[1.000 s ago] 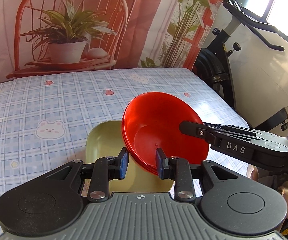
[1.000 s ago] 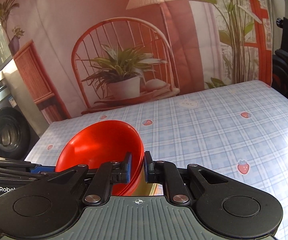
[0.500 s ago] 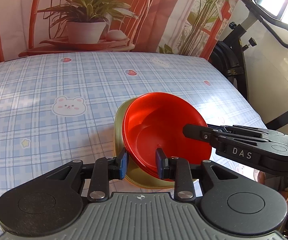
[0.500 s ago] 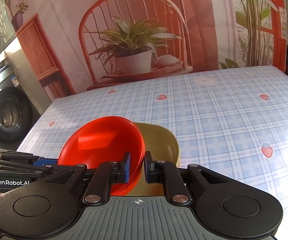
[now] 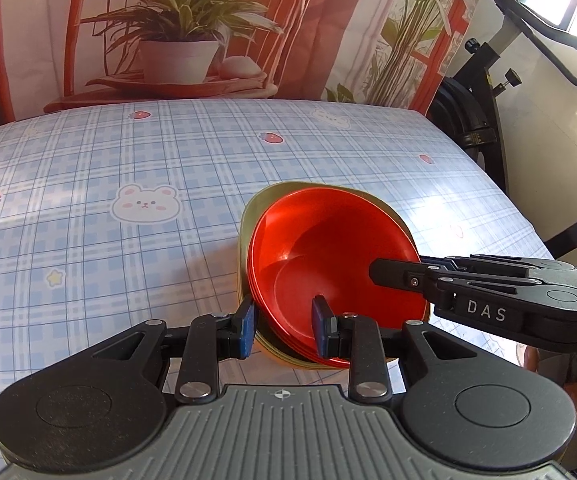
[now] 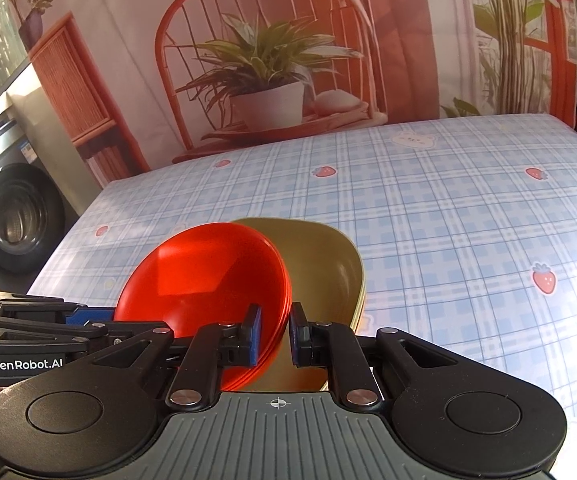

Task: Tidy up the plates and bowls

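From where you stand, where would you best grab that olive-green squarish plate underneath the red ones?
Take the olive-green squarish plate by its raised rim on the side left bare by the red plates, coming from the right: there a thin lip sticks out for two fingers to pinch.

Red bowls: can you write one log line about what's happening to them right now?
object: stack of red plastic bowls | left gripper: clamped on near rim | right gripper: clamped on rim | under: olive-green rounded-square plate | surface: blue plaid tablecloth
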